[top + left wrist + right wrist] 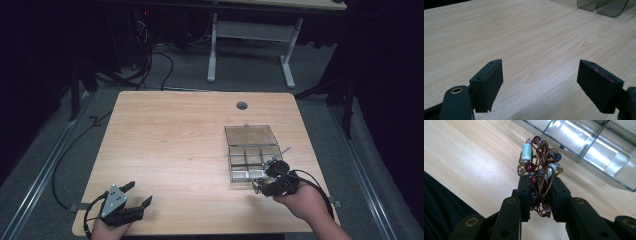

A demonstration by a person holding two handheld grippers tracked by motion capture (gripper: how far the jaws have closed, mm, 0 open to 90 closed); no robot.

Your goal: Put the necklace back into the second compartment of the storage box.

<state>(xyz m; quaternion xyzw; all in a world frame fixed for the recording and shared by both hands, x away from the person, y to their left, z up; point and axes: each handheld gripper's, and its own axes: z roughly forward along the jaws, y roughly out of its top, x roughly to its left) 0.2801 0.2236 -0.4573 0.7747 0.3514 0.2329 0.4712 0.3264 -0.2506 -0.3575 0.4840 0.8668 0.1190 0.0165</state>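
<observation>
While the left claw [540,82] gapes wide over bare counter [170,145], the right claw [539,195] pinches one beaded bracelet [539,170] beside one clear box [252,150], its bead count unclear.

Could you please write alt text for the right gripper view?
The right tongs are shut on a tangled bundle of brown cord strung with pale blue and dark red beads, held above a light wooden table. A clear plastic compartment box lies just beyond.

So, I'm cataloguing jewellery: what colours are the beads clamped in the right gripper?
Pale turquoise and dark red beads on brown cord, clearest in the right gripper view.
</observation>
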